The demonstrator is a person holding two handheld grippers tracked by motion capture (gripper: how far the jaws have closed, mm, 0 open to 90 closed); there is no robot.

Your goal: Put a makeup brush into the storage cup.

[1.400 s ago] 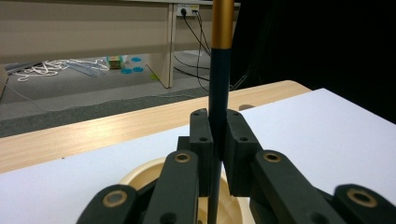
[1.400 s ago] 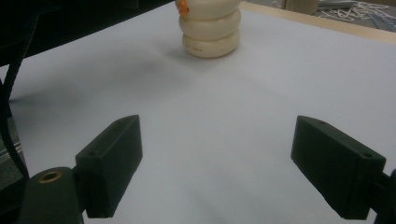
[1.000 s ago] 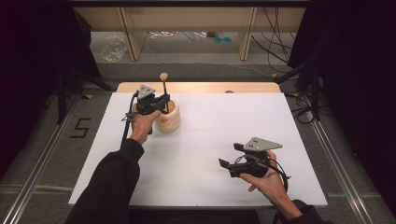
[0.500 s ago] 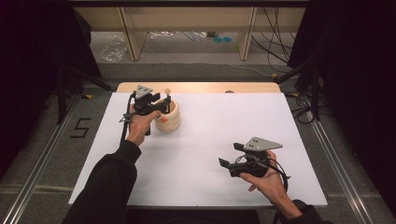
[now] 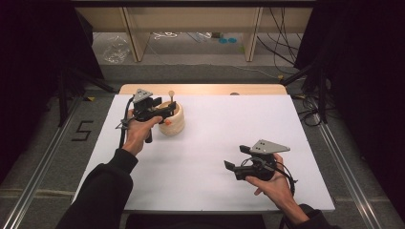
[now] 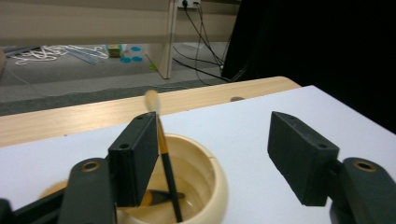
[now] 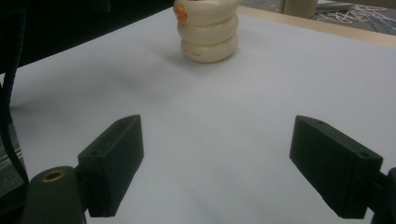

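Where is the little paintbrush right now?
In the high view, the paintbrush stands in the cream pot at the table's far left, beside the left gripper. In the left gripper view it leans by one open jaw.

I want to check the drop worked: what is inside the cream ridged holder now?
A black-handled brush stands tilted inside the cream holder, its pale tip above the rim. An orange-and-black thing lies at the bottom. The left gripper hides part of the inside.

left tongs just been opening, brush loose between the jaws, standing in the cream pot, left hand lifting a bit
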